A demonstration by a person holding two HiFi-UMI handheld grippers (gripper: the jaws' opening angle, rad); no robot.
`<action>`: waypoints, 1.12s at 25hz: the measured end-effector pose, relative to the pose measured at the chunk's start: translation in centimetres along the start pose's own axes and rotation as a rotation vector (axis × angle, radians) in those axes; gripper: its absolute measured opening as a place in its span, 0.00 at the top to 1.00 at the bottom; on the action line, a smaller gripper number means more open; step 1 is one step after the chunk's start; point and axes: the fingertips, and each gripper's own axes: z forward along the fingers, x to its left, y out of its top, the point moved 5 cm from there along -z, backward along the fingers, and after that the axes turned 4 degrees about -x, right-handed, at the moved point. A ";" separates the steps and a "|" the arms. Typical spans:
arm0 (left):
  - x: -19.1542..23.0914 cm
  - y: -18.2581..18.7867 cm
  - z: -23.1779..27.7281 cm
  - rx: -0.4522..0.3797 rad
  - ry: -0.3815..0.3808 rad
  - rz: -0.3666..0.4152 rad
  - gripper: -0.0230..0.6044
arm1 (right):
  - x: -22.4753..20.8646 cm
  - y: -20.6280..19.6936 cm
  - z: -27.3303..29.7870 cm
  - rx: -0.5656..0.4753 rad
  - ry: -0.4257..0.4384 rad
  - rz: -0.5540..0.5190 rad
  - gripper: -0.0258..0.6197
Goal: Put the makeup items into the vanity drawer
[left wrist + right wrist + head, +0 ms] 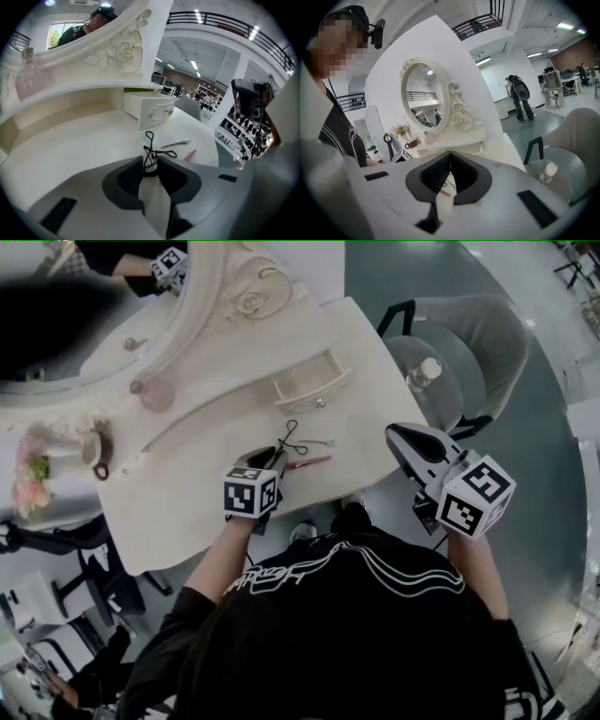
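Step in hand: first pick.
- Left gripper (151, 164) low over white vanity tabletop (84, 145), jaws clamped on head end of black wire eyelash curler (150, 152); loop handles stick out ahead.
- Small white drawer (149, 108) pulled open, beyond curler, well apart.
- Slim silver hair clip (176, 143) and thin pink pencil (190, 155) lie near curler, untouched.
- Right gripper (450, 157) by table's right edge, jaws together, empty.

Next, as I judge it: lift curler clear of clip, carry over drawer front, let go inside. Thin grip point, so curler may pivot.
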 end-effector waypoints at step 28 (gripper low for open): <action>-3.0 3.1 -4.2 -0.099 0.038 0.055 0.89 | -2.9 1.6 1.8 0.029 0.179 -0.026 0.92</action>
